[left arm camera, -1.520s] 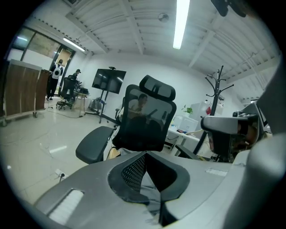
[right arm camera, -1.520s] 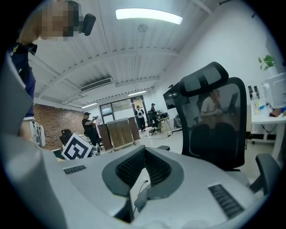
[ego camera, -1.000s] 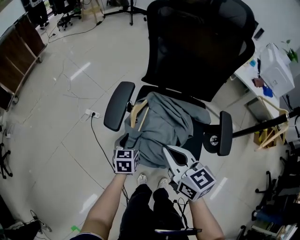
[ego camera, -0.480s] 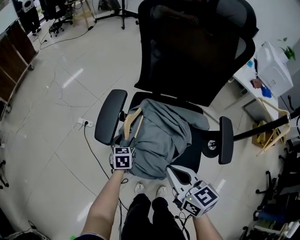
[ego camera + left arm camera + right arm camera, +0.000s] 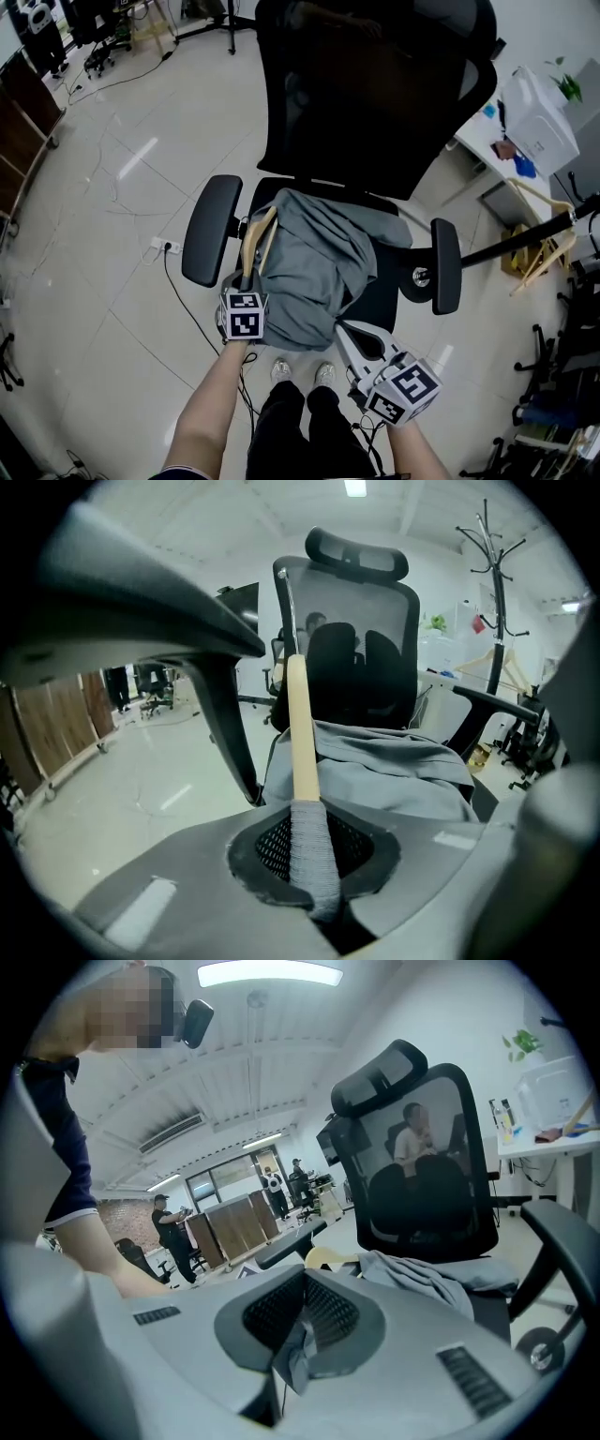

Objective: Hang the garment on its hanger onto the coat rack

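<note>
A grey garment point(image 5: 314, 258) lies crumpled on a wooden hanger point(image 5: 253, 246) on the seat of a black office chair point(image 5: 375, 94). My left gripper point(image 5: 246, 284) is at the seat's front left. It is shut on the hanger's point(image 5: 300, 733) grey-wrapped end, and the pale wood sticks up out of the jaws. My right gripper point(image 5: 341, 326) hovers at the garment's front right hem with its jaws shut. A small grey flap point(image 5: 295, 1354) shows between its pads; I cannot tell what it is. The coat rack point(image 5: 494, 574) stands beyond the chair to the right.
The chair's armrests point(image 5: 210, 228) flank the garment on both sides. The rack's black pole point(image 5: 525, 239) with a spare wooden hanger point(image 5: 542, 258) lies to the right. A white desk point(image 5: 525, 131) stands behind it. Cables and a power strip point(image 5: 164, 246) cross the tiled floor on the left.
The left gripper has closed on the hanger's near end. The right gripper has drawn back from over the garment toward me. The hanger has shifted slightly left.
</note>
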